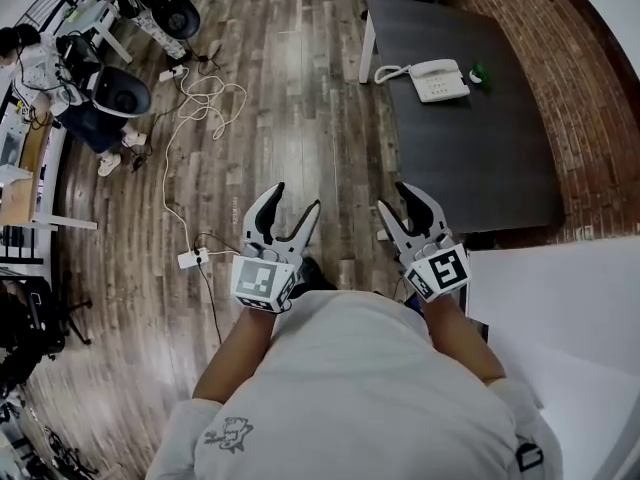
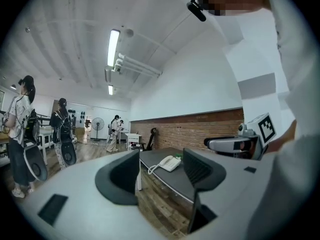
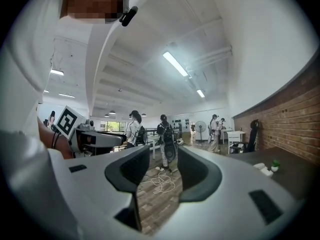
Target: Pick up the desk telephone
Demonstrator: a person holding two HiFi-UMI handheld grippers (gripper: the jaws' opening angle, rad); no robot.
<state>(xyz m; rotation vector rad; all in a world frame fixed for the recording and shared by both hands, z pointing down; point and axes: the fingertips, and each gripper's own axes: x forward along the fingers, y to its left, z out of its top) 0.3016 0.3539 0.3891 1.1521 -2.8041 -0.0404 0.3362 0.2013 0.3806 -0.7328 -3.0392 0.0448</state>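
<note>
You see a white telephone [image 1: 440,78], a dark grey table [image 1: 480,158], a small green thing [image 1: 476,71]. The plank floor [image 1: 290,118] is streaked grey-brown, the wall [image 1: 545,33] red brick. Your left gripper [image 1: 295,200] and right gripper [image 1: 394,197] are pale grey, their markers black-and-white squares.

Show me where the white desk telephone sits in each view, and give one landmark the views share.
Head view: telephone upper right, on the dark table.
Left gripper view: telephone at centre, beyond the gap between the jaws.
Right gripper view: telephone small, low at the far right.
Shared landmark: the brick wall.
</note>
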